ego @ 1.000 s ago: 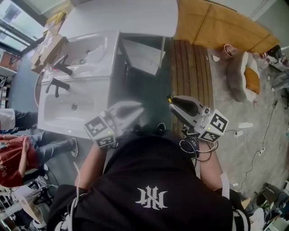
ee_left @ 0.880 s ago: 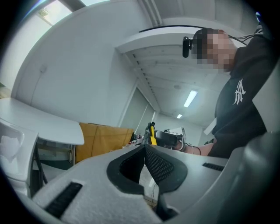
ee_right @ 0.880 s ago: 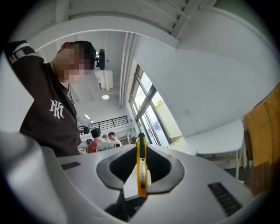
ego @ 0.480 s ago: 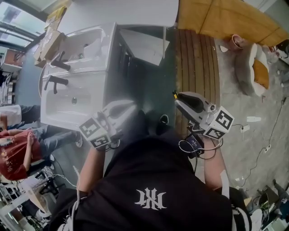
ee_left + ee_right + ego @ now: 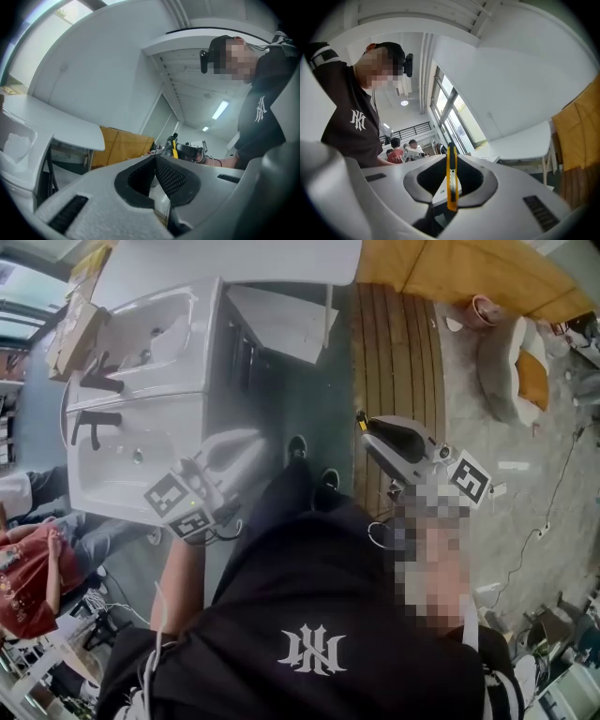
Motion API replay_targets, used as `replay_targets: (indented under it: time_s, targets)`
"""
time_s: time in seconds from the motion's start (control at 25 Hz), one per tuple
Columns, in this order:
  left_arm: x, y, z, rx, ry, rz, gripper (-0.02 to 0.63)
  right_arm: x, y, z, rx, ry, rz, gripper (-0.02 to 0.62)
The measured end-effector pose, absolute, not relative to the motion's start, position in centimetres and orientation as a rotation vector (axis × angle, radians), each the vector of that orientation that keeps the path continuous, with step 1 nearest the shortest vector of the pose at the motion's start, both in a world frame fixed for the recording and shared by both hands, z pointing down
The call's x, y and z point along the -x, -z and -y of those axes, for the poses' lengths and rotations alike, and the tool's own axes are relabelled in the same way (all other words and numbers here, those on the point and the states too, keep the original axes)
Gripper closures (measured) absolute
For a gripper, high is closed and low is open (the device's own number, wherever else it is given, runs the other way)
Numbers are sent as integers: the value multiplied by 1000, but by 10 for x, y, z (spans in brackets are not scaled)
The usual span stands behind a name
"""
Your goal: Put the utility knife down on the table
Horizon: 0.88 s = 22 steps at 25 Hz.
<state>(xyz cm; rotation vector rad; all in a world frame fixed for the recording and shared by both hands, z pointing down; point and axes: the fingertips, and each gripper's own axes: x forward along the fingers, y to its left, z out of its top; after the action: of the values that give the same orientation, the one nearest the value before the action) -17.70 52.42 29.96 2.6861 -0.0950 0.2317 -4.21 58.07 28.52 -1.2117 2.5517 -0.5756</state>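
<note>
Edgewise, utility knife [image 5: 451, 187] clamped, right gripper [image 5: 451, 158] jaws

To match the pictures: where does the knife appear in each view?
Head view: knife at the right gripper tip, right of centre.
Left gripper view: small yellow sliver, centre, far off.
Right gripper view: upright between the jaws, centre.
Shared landmark: the white table.
</note>
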Motion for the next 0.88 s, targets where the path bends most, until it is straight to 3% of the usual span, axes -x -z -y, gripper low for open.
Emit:
replay_targets:
  time_s: [0.52, 0.88]
  targets:
    - [179, -296, -406, -2640, -36, -45, 600, 65, -253, -443, 1315, 551, -2640, 538]
    - [162, -313, -350, -2583, -30, 26, 600, 33, -264, -389, 1323, 567, -2662, 538]
